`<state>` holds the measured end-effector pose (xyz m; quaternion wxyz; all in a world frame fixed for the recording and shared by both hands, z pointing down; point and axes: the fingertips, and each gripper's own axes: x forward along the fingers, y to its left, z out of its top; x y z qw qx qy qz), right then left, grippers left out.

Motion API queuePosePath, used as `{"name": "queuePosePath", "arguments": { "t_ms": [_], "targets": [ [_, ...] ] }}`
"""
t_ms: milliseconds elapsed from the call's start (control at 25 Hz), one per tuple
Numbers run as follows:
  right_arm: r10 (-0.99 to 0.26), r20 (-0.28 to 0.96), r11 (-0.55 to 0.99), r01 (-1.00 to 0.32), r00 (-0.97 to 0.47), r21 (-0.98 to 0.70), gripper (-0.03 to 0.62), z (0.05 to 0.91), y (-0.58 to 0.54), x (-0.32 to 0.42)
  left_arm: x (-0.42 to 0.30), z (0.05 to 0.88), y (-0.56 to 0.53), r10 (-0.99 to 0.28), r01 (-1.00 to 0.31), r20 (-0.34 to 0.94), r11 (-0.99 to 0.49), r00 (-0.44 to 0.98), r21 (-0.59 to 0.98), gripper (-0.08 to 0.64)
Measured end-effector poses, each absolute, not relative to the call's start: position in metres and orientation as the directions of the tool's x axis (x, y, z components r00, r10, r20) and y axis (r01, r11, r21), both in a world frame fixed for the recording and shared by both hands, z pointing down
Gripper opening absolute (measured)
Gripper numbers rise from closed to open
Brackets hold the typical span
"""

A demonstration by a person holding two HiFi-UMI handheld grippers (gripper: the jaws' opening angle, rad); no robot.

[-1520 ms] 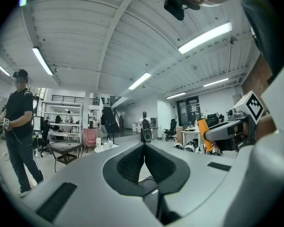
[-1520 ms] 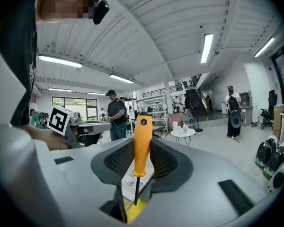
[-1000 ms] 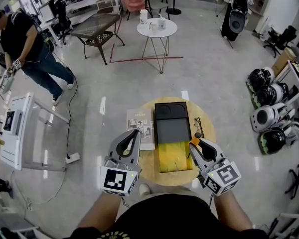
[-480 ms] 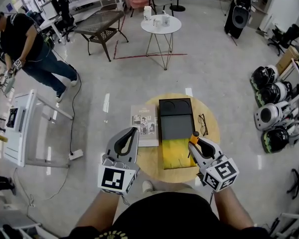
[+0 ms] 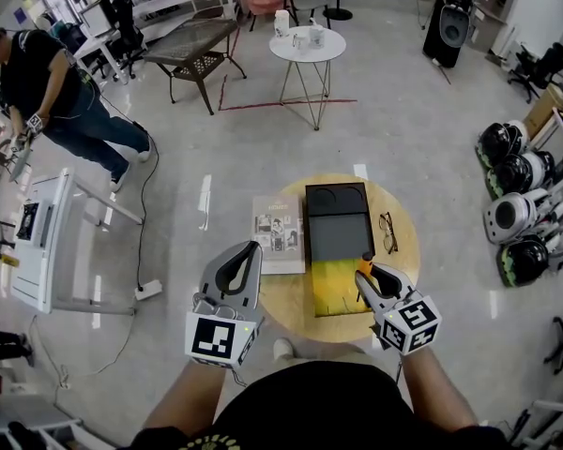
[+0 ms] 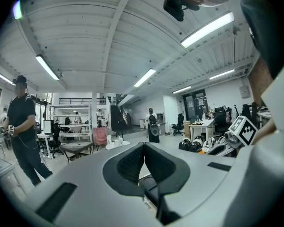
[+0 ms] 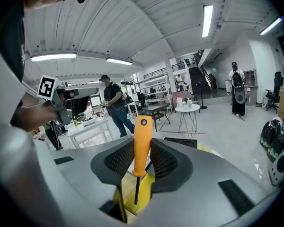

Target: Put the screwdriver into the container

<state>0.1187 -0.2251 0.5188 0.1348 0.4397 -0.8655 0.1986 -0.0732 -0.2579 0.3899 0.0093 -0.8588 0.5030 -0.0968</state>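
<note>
Though its jaws stand apart, right tool (image 7: 142, 151) clamps the screwdriver (image 7: 142, 130).

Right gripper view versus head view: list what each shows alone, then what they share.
Right gripper view only: the right gripper's jaws clamping the orange-handled screwdriver, its thin dark shaft pointing down. Head view only: the dark-framed glasses and printed booklet on the round wooden table. Both: the screwdriver's handle and the black-and-yellow rectangular container.

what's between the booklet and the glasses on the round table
The black container lies between the booklet and the glasses; the head view shows it.
</note>
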Motion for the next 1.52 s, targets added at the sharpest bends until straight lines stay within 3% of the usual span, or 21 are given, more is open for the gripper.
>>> {"name": "queuePosePath", "arguments": {
  "t_ms": [1520],
  "targets": [
    [-0.544, 0.64, 0.42, -0.836, -0.543, -0.353, 0.118, 0.698, -0.237, 0.125, -0.072, 0.397, -0.261, -0.879, -0.879, 0.177, -0.464, 0.442, -0.109, 0.017]
  ]
}}
